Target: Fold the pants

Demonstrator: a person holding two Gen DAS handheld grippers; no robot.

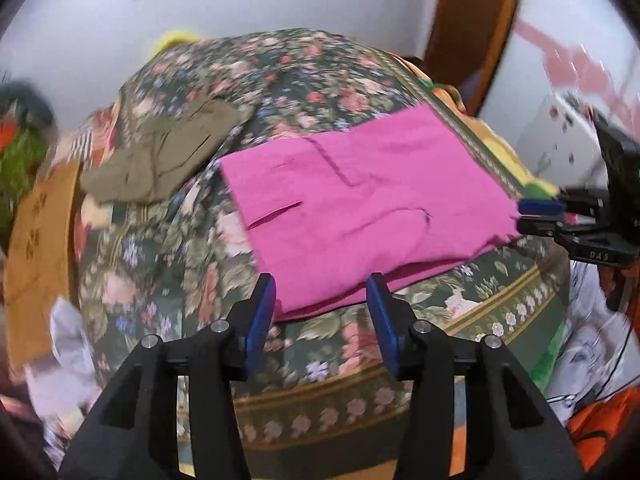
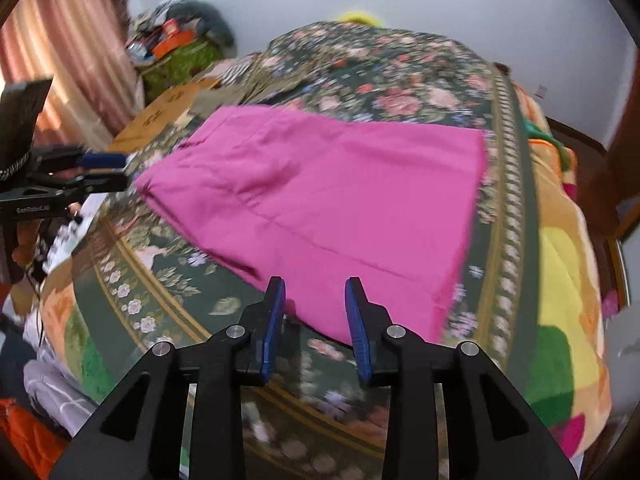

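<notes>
Two grippers, fingers spread, gripping nothing: left gripper (image 1: 322,292) and right gripper (image 2: 316,296) hover at near edge | pink pants (image 2: 320,196) flat on floral bedspread (image 2: 400,76), apparently part-folded | risk: pinching only top layer or bedspread; slack cloth skews fold

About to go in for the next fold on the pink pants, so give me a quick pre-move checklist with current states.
1. Left gripper open, nothing between the fingers: ok.
2. Right gripper open and free: ok.
3. Pink pants lying flat on the floral bedspread, folded to a compact panel with only light creases: ok.
4. Both grippers near pants edges, left at one end, right at the long side: ok.
5. Olive garment apart from the pants, not overlapping: ok.
6. Edges of the layers lined up underneath: cannot tell, the views are blurred.
</notes>
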